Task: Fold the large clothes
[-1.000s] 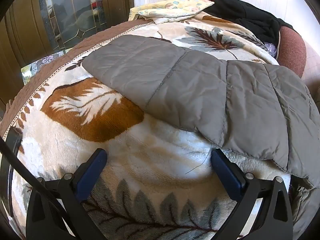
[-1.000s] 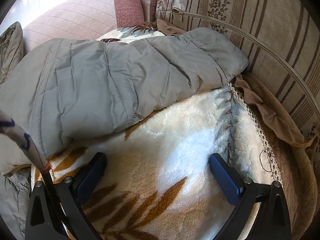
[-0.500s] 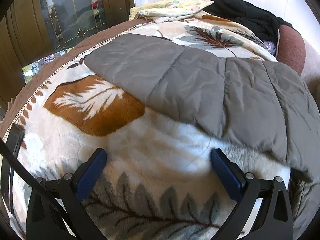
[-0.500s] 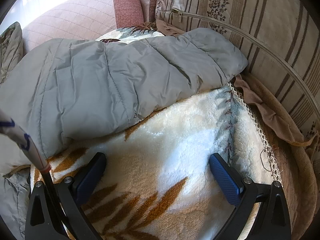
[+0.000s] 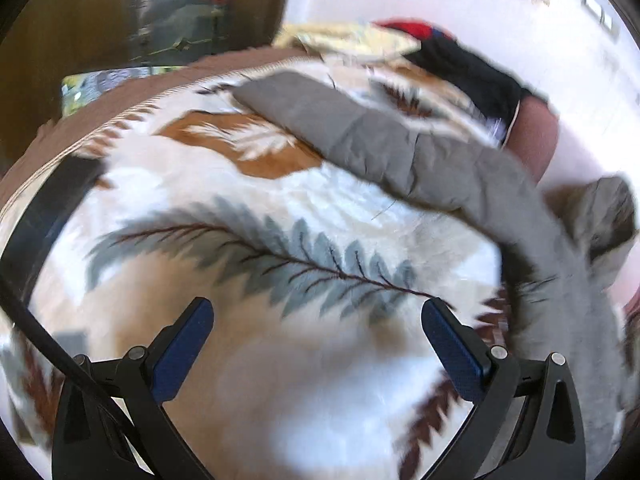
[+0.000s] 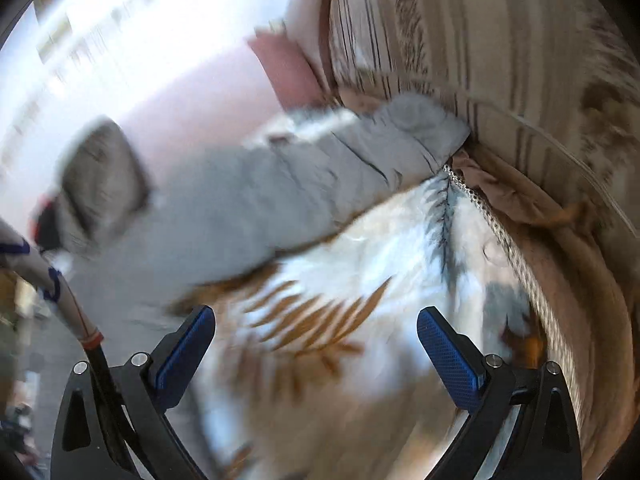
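1. A cream blanket [image 5: 248, 208] printed with brown and grey-blue leaves covers the whole sofa seat and serves as the landmark; both views are blurred.
2. The striped back cushion [image 6: 500, 40] rises along the blanket's far right edge in the right wrist view, with a tan cloth [image 6: 532, 200] bunched between it and the blanket's fringe.
3. The grey quilted jacket [image 5: 400, 148] lies spread across the far side of the blanket. One sleeve [image 6: 400, 136] reaches to the blanket's fringe beside the striped cushion, and another part [image 5: 608, 216] looks lifted off the blanket at its right end.
4. A pile of black, red and yellow clothes [image 5: 460, 60] sits beyond the blanket's far edge, past the jacket.
5. The left tongs [image 5: 318, 344] hang over the near part of the blanket, spread wide, holding nothing and apart from the jacket.
6. The right tongs [image 6: 316, 344] likewise hang over the blanket's brown leaves, spread wide and empty, near the jacket's edge.
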`<act>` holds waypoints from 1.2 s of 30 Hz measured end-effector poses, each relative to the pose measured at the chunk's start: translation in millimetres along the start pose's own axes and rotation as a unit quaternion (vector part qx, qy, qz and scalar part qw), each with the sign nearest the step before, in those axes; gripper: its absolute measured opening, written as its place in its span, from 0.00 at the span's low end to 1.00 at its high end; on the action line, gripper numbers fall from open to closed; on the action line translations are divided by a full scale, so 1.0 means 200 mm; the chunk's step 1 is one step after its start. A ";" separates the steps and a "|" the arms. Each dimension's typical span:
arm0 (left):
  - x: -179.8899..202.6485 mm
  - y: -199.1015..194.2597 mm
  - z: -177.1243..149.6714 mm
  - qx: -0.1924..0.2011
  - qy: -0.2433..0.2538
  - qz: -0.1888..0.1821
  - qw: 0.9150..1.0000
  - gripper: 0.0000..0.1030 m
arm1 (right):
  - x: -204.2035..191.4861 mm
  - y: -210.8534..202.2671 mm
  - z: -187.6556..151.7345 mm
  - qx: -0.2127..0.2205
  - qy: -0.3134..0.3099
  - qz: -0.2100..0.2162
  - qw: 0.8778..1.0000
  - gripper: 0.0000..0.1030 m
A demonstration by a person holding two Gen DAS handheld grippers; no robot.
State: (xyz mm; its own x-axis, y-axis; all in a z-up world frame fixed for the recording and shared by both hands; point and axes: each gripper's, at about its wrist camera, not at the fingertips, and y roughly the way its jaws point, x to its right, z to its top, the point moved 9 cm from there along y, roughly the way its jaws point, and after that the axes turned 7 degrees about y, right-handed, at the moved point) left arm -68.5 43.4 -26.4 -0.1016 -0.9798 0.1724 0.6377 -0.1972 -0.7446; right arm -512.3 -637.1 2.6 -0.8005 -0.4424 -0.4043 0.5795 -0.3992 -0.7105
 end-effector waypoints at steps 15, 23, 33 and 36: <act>0.68 -0.92 -0.65 0.070 0.172 -0.138 0.973 1.00 | -0.37 -0.90 -0.64 0.020 -0.082 0.160 0.983 1.00; 1.13 -1.45 -0.79 0.097 0.251 -0.258 0.928 1.00 | -0.82 -1.26 -0.84 0.020 -0.189 0.238 0.952 1.00; 1.27 -2.20 -0.46 0.226 0.270 -0.269 0.897 1.00 | -1.09 -1.79 -0.60 0.099 -0.220 0.273 0.931 1.00; 1.30 -2.28 -0.40 0.239 0.279 -0.254 0.895 1.00 | -1.10 -1.82 -0.52 0.107 -0.214 0.258 0.936 1.00</act>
State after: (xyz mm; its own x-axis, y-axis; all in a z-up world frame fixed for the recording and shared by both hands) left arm -447.1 -123.8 307.0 -0.7516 -0.6584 -0.0386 0.6411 -0.7156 -0.2774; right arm -562.9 -310.5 289.6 -0.2979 -0.8835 -0.3616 0.9258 -0.1749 -0.3352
